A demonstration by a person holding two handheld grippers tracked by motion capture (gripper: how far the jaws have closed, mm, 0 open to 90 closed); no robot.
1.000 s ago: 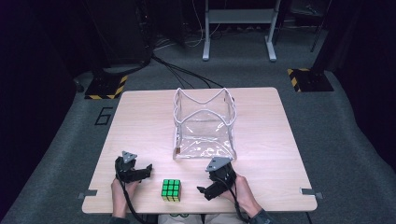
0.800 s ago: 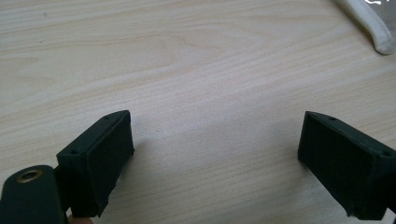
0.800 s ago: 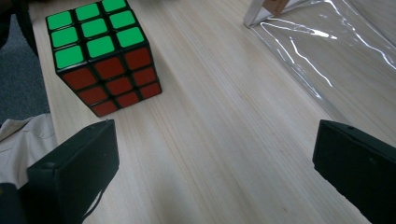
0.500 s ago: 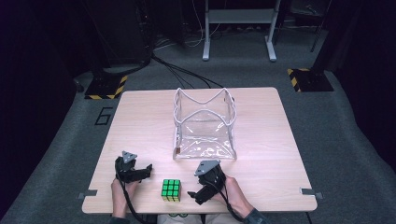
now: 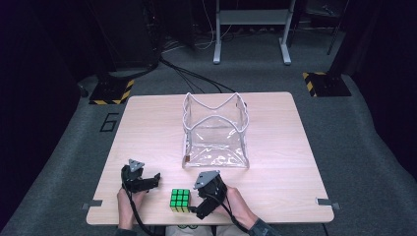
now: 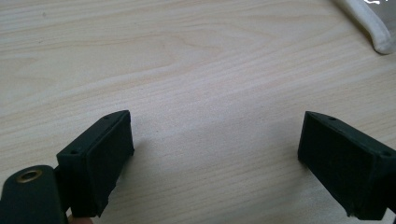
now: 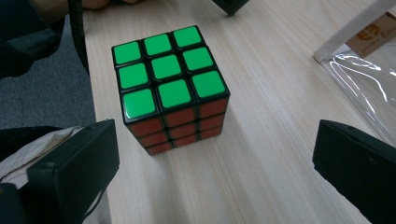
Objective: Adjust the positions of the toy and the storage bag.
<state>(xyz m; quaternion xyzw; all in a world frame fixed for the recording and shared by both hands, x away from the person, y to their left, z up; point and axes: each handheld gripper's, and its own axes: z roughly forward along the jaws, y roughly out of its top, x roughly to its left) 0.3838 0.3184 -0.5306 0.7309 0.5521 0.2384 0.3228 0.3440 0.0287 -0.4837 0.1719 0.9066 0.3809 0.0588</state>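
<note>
the table [image 5: 147, 132] lies bare on its left half and along its right edge, so a hand can sweep freely there. the clear bag [image 5: 215, 130] stands upright in the middle, open at the top, blocking any straight path across the centre; it can be entered from above. the cube [image 5: 180, 200] sits at the near edge with open wood all round it, between the left gripper [image 5: 150, 181] and the right gripper [image 5: 204, 209]. the right gripper's jaws stand wider than the cube just ahead of them. the bag's near corner lies close beside the right gripper.
</note>
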